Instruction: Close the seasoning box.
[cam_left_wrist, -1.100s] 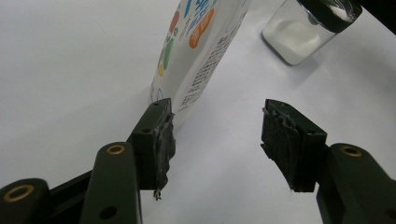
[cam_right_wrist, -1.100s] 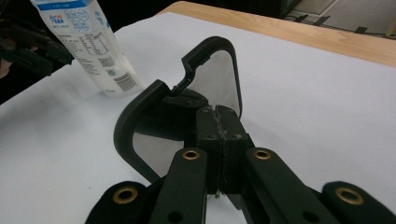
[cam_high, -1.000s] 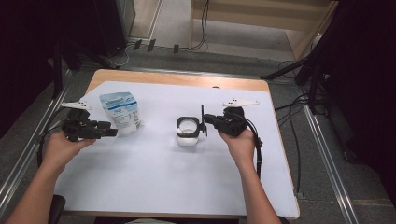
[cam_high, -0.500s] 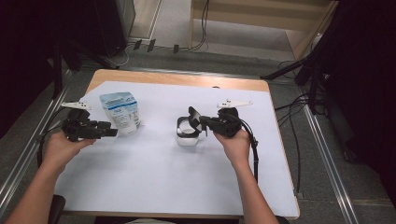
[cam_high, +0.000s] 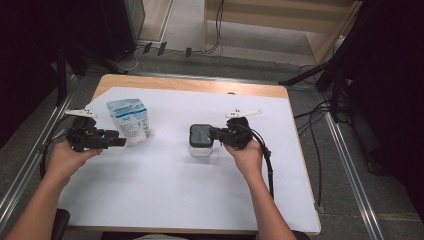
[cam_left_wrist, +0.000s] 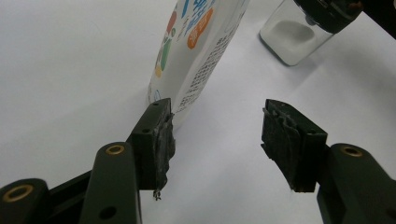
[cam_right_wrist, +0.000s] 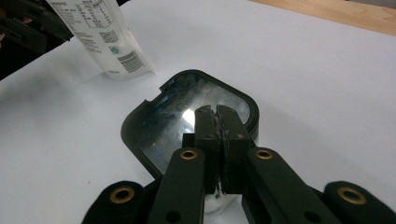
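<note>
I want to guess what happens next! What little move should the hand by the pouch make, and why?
Probably slide the left gripper forward so its open jaws go around the pouch. The pouch stands just ahead of the jaws, not yet between them, while the right gripper rests shut over the jar's lid.

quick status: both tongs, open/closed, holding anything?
Left tongs: open, empty, beside the pouch.
Right tongs: shut, holding nothing visible, over the container lid.
</note>
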